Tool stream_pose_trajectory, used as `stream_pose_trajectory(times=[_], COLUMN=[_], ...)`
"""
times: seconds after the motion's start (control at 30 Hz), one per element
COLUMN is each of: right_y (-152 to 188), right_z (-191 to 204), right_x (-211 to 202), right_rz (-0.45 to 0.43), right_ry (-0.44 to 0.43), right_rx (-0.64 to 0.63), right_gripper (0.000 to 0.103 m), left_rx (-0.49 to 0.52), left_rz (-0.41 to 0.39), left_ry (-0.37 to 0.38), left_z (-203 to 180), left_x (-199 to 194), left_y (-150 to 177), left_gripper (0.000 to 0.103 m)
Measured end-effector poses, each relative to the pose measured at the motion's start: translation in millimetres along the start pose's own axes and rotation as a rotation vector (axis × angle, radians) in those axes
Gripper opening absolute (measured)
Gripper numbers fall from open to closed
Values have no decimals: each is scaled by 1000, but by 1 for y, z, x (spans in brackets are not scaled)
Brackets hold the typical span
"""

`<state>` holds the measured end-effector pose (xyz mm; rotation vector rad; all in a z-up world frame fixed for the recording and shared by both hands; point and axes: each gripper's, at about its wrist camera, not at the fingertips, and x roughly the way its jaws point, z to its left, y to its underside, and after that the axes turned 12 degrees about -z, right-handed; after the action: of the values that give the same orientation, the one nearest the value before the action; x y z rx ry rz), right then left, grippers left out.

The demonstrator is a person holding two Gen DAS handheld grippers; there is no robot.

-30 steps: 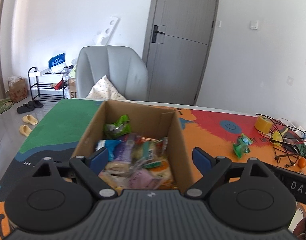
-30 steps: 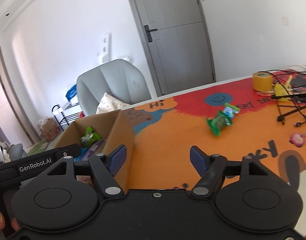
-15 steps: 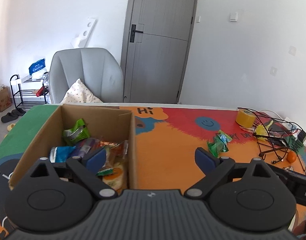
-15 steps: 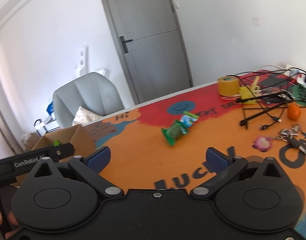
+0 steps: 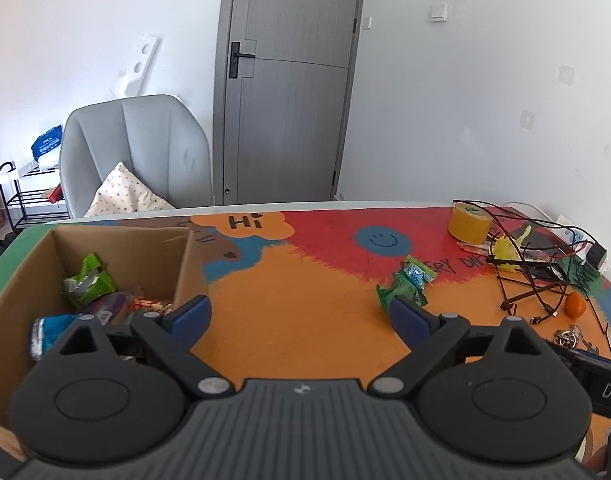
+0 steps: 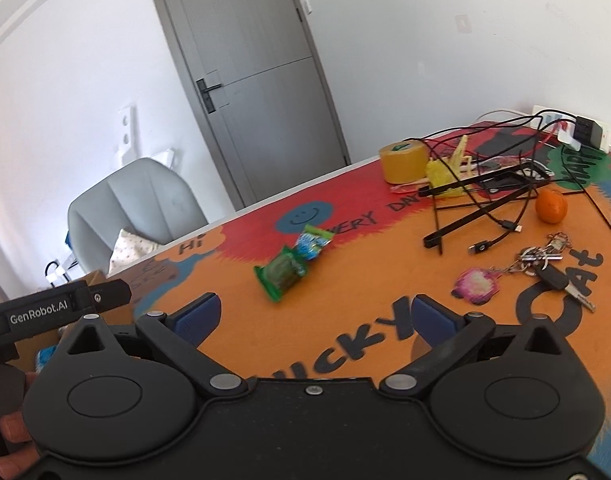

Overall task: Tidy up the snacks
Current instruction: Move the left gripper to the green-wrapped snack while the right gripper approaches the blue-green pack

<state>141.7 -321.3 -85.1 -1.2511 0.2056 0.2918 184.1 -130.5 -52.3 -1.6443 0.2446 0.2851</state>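
An open cardboard box (image 5: 187, 258) sits at the table's left and holds several snack packets, a green one (image 5: 87, 282) on top. Two loose snacks lie together on the orange mat: a green packet (image 5: 399, 290) (image 6: 281, 274) and a blue-green one (image 5: 419, 272) (image 6: 313, 242). My left gripper (image 5: 299, 316) is open and empty, above the mat just right of the box. My right gripper (image 6: 315, 318) is open and empty, a short way in front of the loose snacks. The box corner (image 6: 91, 280) peeks out at the left of the right wrist view.
At the table's right are a yellow tape roll (image 6: 401, 162), a black wire stand with cables (image 6: 485, 196), an orange (image 6: 551, 206), keys with a pink charm (image 6: 533, 266) and a power strip (image 6: 585, 130). A grey chair (image 5: 133, 152) stands behind the table.
Both grippers have swung right, away from over the box and toward the loose snacks. Both stay open and empty.
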Motion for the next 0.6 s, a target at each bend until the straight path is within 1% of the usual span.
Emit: stream_pose_trajectory(times=[0.2,0.27,0.33,0.6], right_y=[-7,-9,-10,-13], right_z=[-14,-16,-19,-26], right_x=[16,22,29,53], right_rz=[3,5,14,38], right_ry=[17,15,11,3], right_rx=[26,29,37,47], right_gripper=[100,95,94,90], left_rx=[-1,-4,-5,5], left_rz=[15,23,33,57], left_ry=[11,7,7,16], left_z=[-15,-18,-22,-40], left_x=[22,30,38,65], left_y=[0,0,1,4], left_gripper=[95,95,95,95])
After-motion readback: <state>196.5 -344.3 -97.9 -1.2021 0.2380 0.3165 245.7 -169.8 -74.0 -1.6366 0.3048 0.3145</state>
